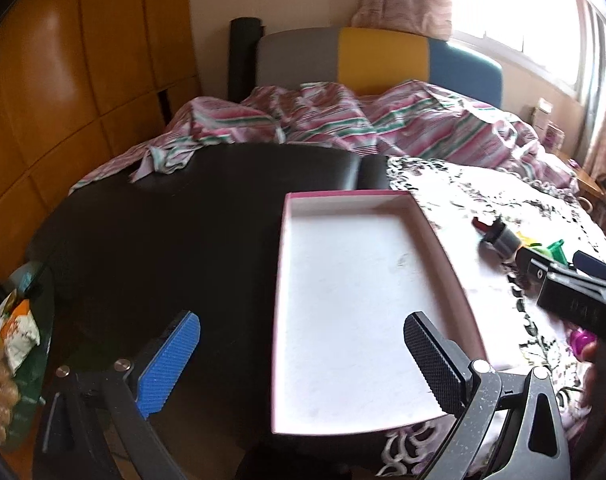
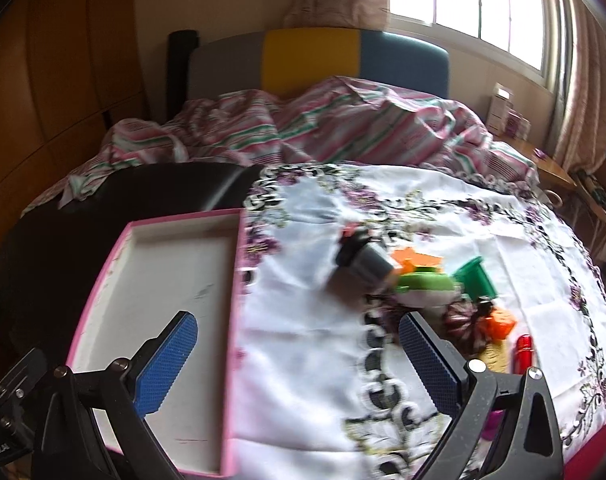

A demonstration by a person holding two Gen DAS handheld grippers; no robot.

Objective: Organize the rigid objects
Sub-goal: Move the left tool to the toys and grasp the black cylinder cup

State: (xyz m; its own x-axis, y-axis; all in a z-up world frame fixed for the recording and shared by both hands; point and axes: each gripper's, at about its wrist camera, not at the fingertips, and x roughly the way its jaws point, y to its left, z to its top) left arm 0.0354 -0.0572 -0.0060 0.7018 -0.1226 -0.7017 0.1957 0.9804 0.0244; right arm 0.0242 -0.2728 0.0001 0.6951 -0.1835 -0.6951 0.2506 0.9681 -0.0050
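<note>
pink-rimmed tray point(image 2: 151, 280) lies empty at the left edge of the flowered cloth point(image 2: 303, 360). small toys point(image 2: 423, 280) sit heaped on the cloth to its right, a grey cup point(image 2: 367, 266) nearest. left gripper point(image 1: 303, 364) and right gripper point(image 2: 299, 364) both gape wide, holding nothing.

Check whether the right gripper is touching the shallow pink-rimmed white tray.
Apart. In the right wrist view, the right gripper hangs open above the shallow pink-rimmed white tray edge and the embroidered white cloth, gripping nothing.
</note>
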